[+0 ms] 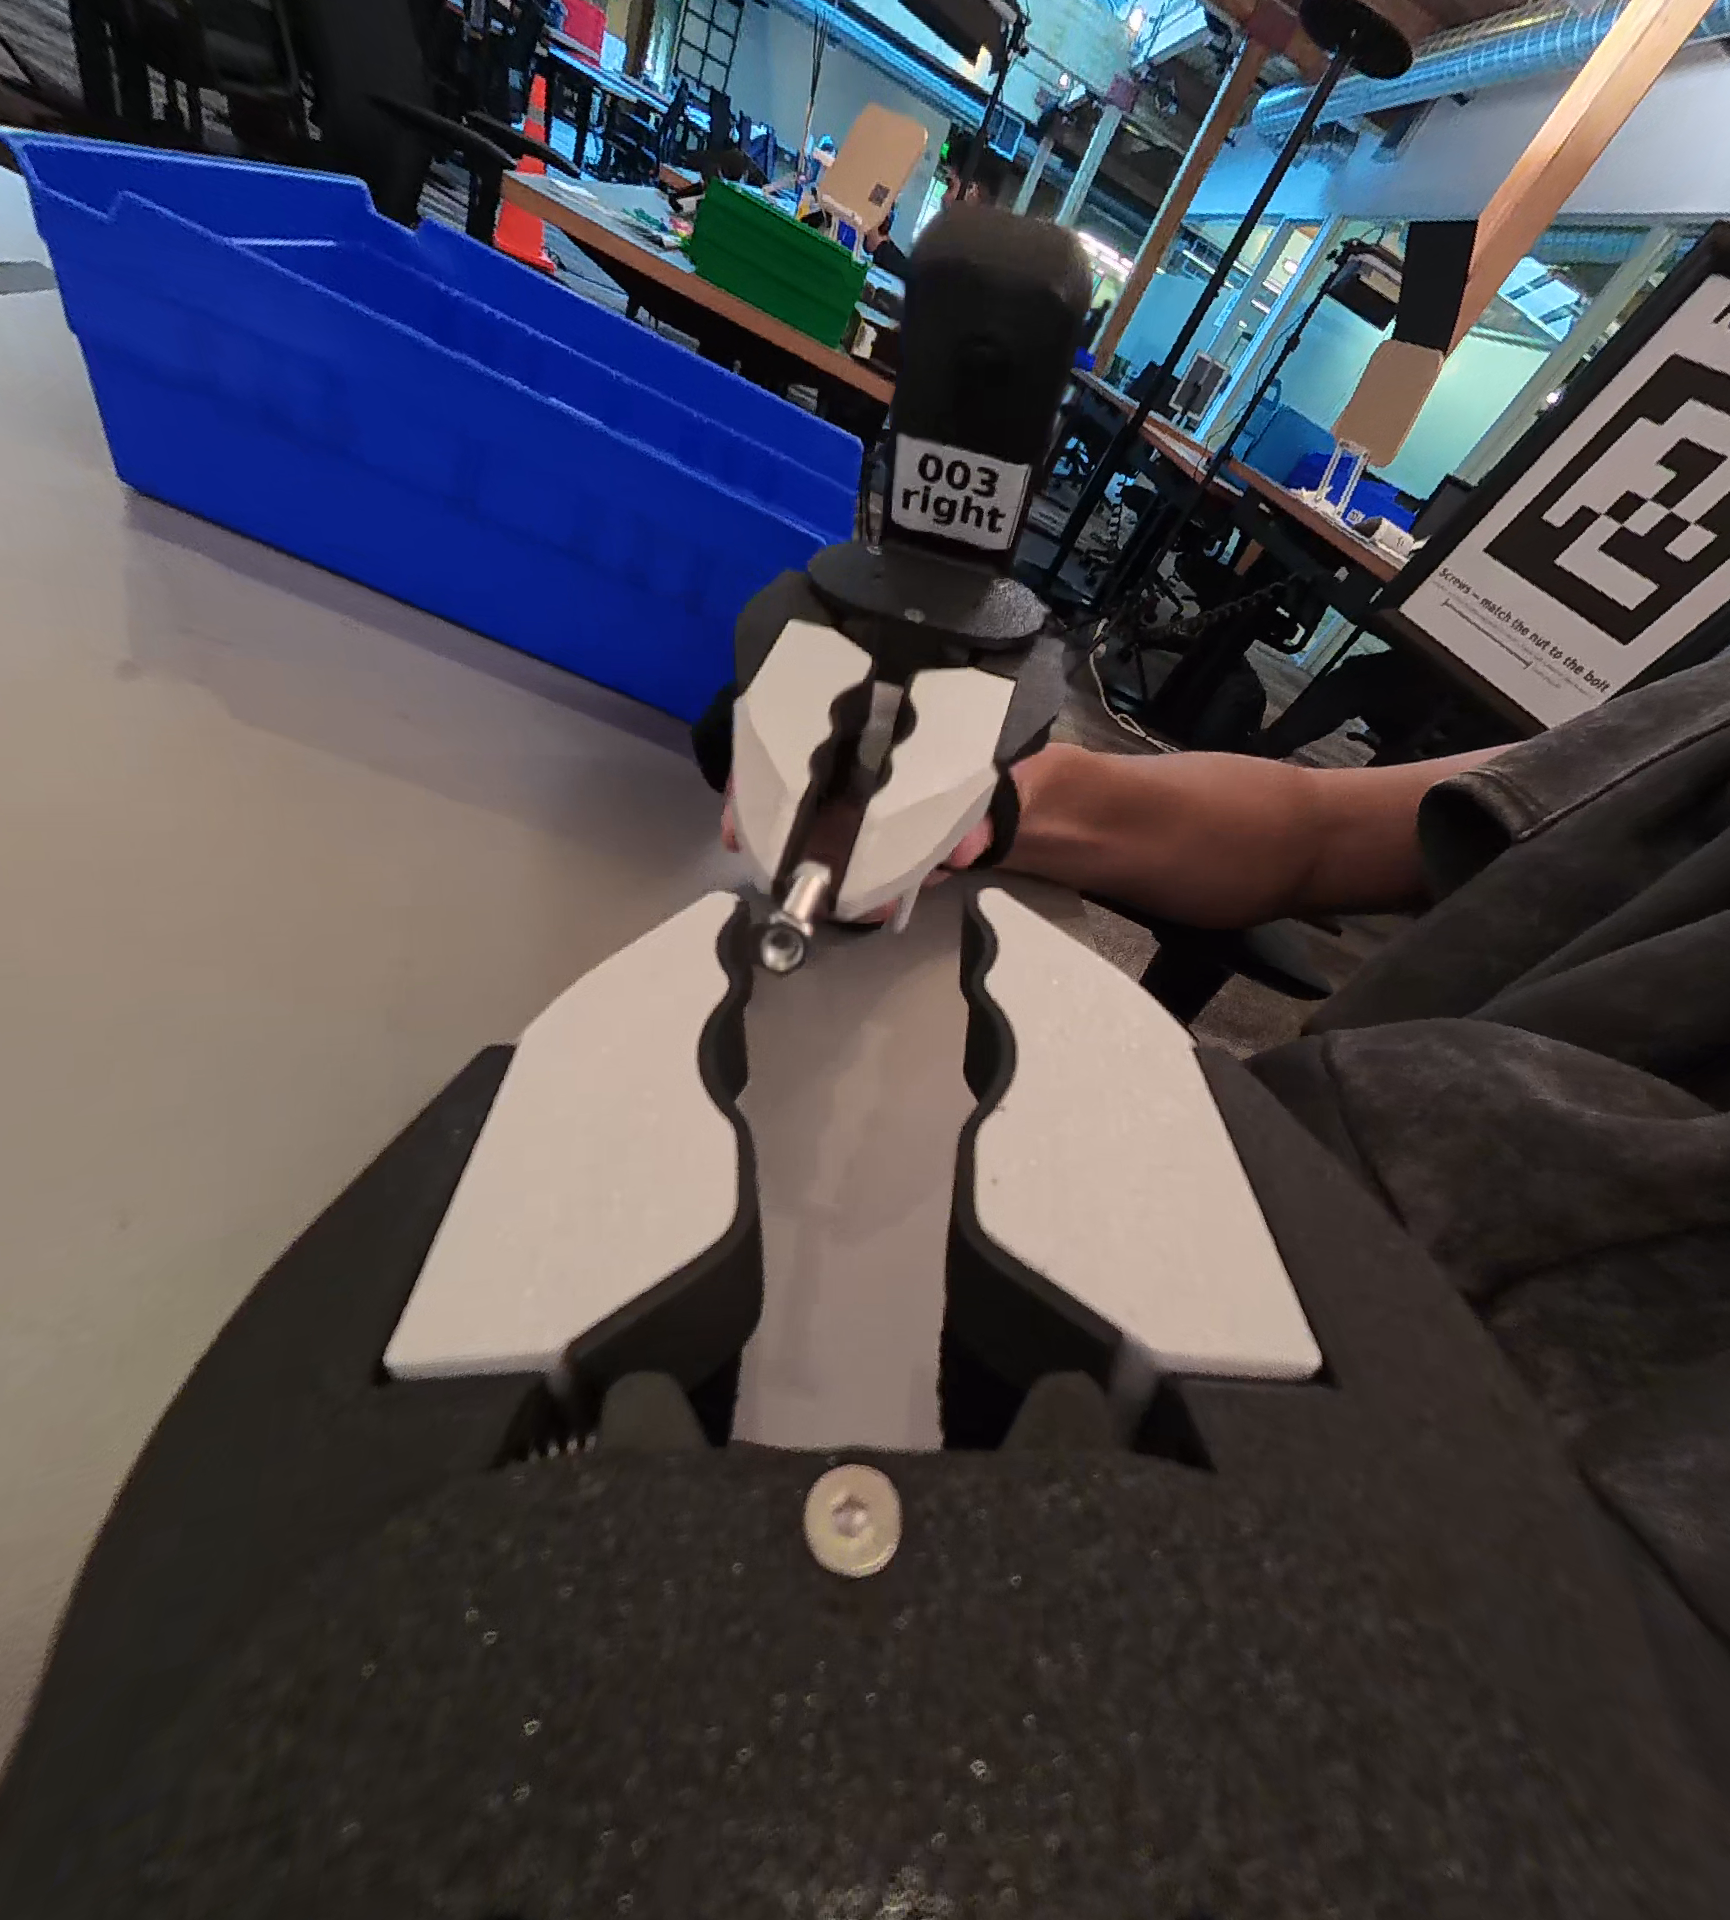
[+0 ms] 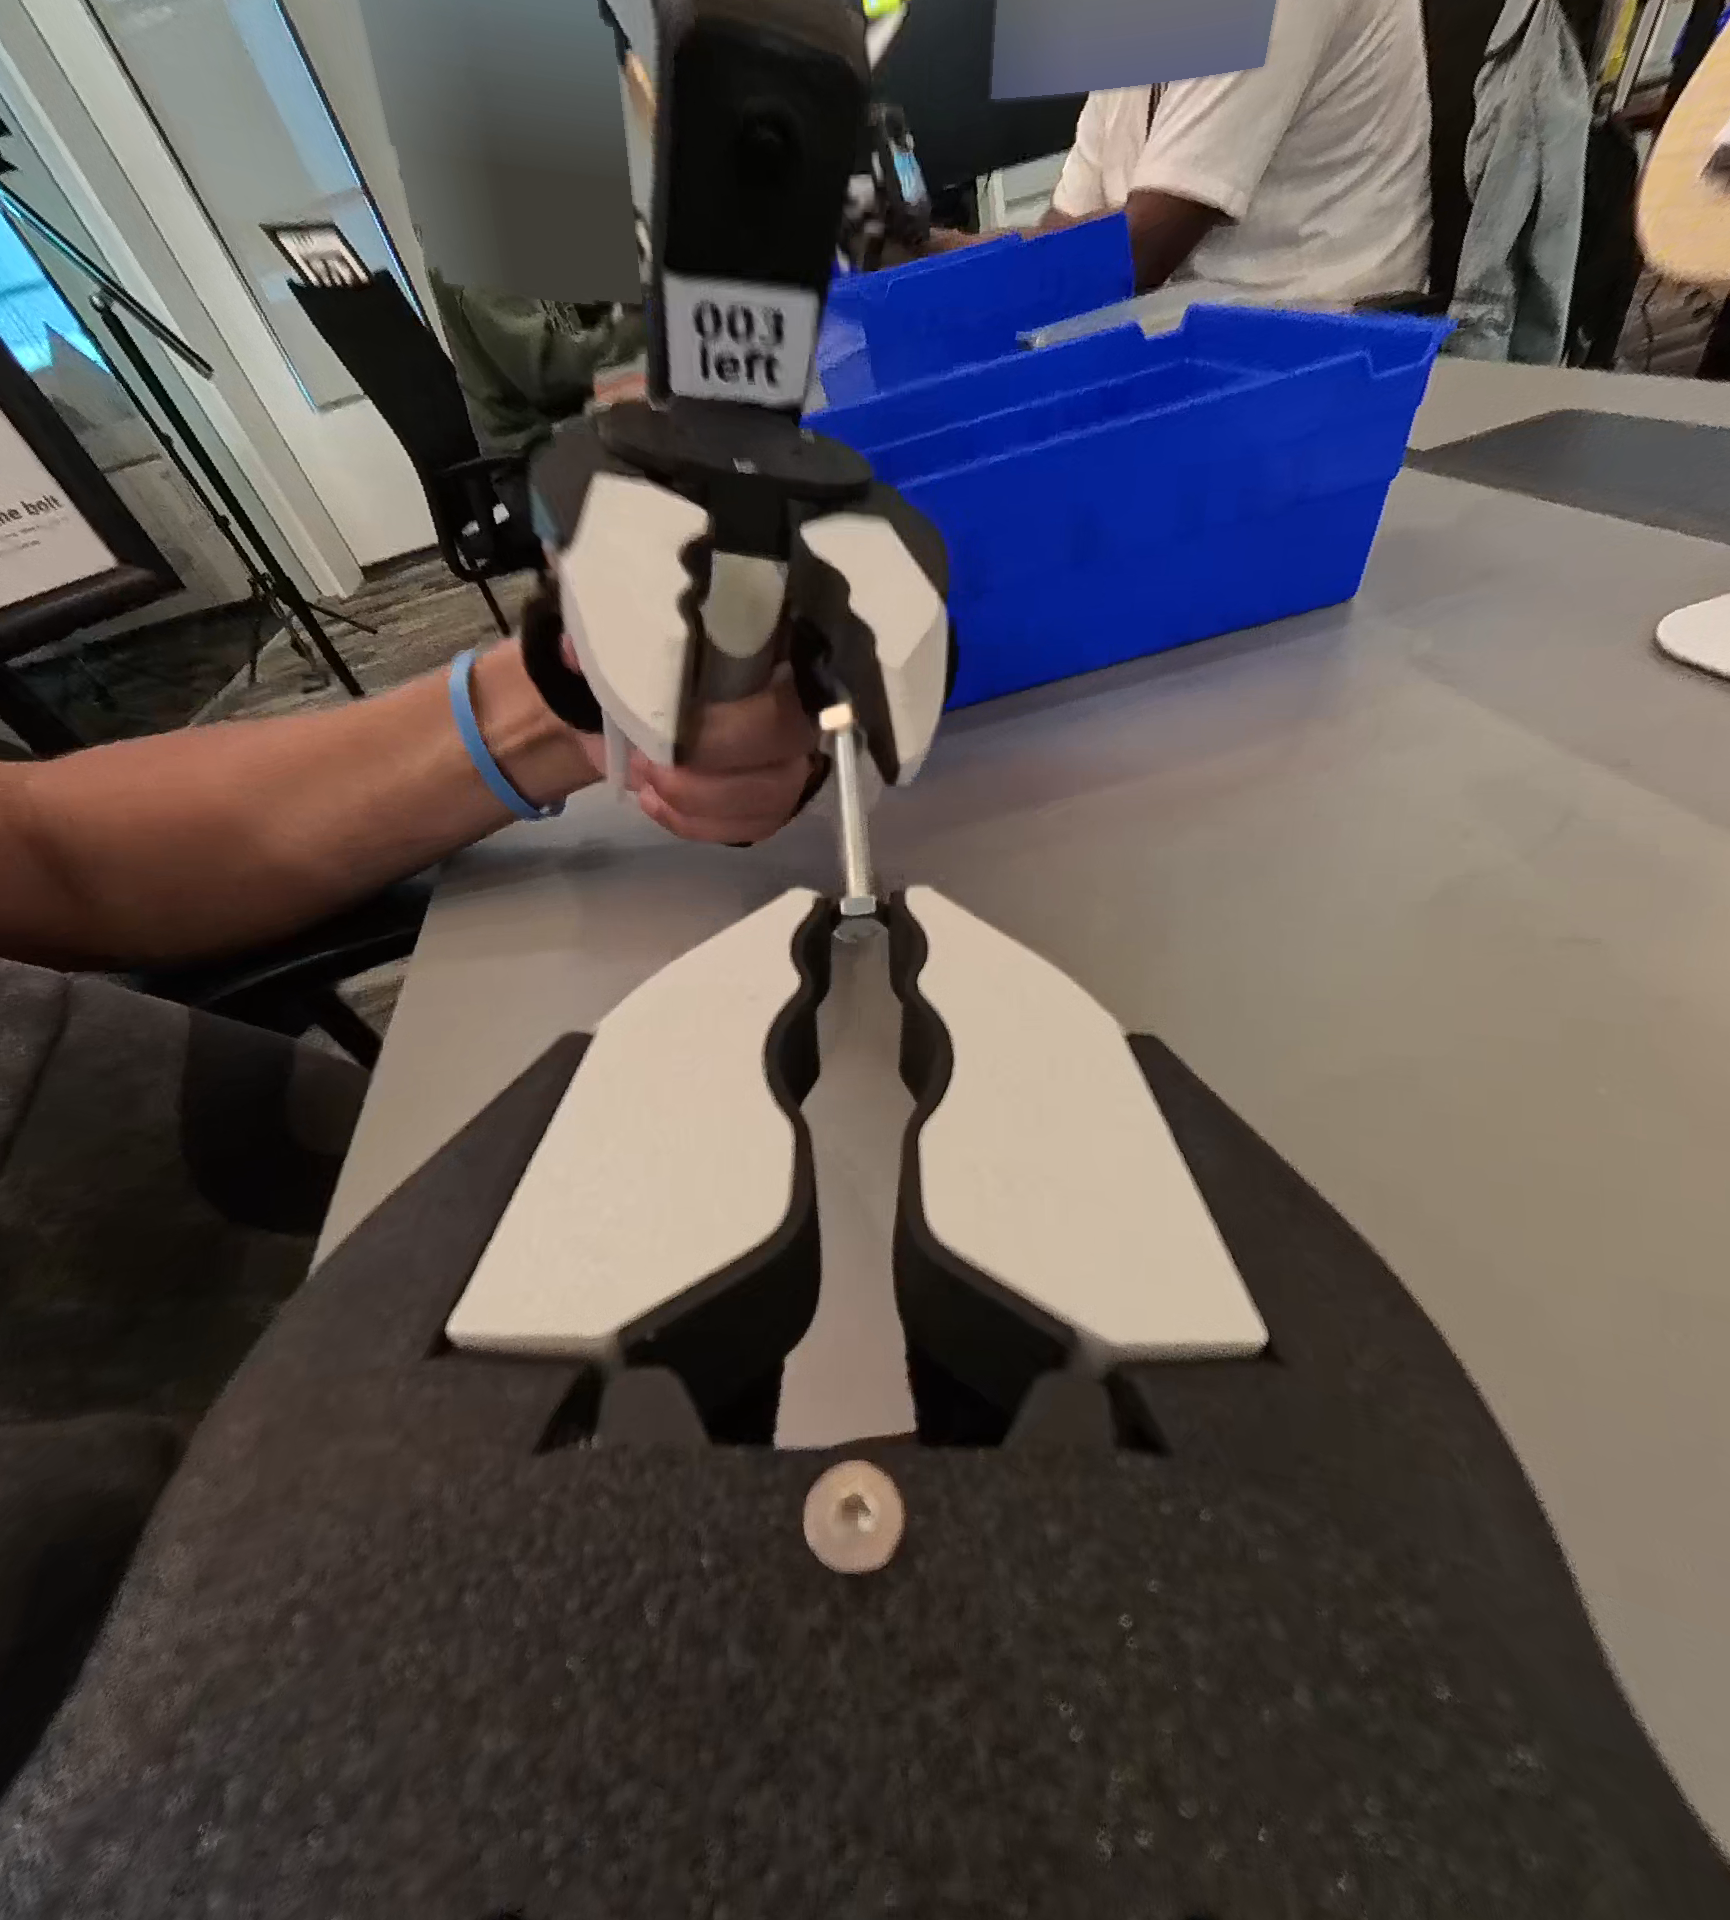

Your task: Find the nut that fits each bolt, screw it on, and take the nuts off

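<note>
The right gripper has its jaws drawn close around a small silver nut pinched at the very fingertips, with the wavy black pads pressing on it from both sides. A silver bolt rises from that nut, its threaded shank running up and away to the left gripper, where its pale far end sits against one inner pad. The left gripper has its jaws standing clearly apart; in its own view the bolt appears end-on beside the tip of one finger, touching or nearly touching it, while the opposite finger is well clear, so the bolt is not clamped there. Seen from that side, the right gripper points straight at the camera with the bolt projecting from between its white fingers. Both tools are held low over a grey table, near its edge, each gripped by a person's hand; the left wrist carries a blue band. Beyond the grippers a blue plastic bin stands on the table, its contents not discernible. A framed black-and-white marker board stands off to one side, and another person in a white shirt stands behind the bin.
</note>
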`<state>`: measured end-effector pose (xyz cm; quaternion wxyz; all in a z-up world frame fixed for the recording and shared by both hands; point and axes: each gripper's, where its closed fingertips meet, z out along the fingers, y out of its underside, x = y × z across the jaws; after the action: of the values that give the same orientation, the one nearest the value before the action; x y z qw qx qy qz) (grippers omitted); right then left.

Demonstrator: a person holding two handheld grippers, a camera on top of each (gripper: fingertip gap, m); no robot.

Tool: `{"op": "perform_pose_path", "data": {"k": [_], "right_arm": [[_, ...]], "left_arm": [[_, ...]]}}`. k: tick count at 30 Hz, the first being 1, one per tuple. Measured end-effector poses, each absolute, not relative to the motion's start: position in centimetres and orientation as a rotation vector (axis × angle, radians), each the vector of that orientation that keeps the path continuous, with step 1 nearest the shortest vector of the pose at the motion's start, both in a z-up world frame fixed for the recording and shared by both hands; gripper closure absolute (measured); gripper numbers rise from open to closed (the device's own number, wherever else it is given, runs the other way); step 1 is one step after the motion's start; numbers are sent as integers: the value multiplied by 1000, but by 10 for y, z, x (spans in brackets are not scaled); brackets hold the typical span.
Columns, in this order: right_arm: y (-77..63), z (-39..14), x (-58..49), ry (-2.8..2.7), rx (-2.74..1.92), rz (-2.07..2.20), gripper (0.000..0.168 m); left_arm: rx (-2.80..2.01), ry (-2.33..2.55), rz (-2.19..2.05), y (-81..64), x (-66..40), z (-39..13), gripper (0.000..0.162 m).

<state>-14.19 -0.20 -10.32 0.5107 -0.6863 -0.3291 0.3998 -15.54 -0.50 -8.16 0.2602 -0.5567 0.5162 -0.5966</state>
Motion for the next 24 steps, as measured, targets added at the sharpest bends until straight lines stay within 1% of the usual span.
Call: {"op": "perform_pose_path", "data": {"k": [4, 8, 14, 20, 24], "right_arm": [[-4, -104, -144, -796, -1659, 976, 158], [-1, -91, -139, -741, -1628, 1016, 158], [-4, -114, -154, -827, -1740, 964, 157], [1, -91, -142, -774, -1697, 958, 157], [0, -108, -147, -806, -1753, 952, 157]], "left_arm": [[-1512, 1397, -1593, -3, -155, -83, 124], [-1525, 1392, -1592, 0, -157, -86, 124], [-1498, 1394, -1597, -1, -157, -82, 126], [-1495, 1381, -1610, 0, -160, -81, 126], [-1491, 1396, -1597, -2, -159, -81, 125]]}}
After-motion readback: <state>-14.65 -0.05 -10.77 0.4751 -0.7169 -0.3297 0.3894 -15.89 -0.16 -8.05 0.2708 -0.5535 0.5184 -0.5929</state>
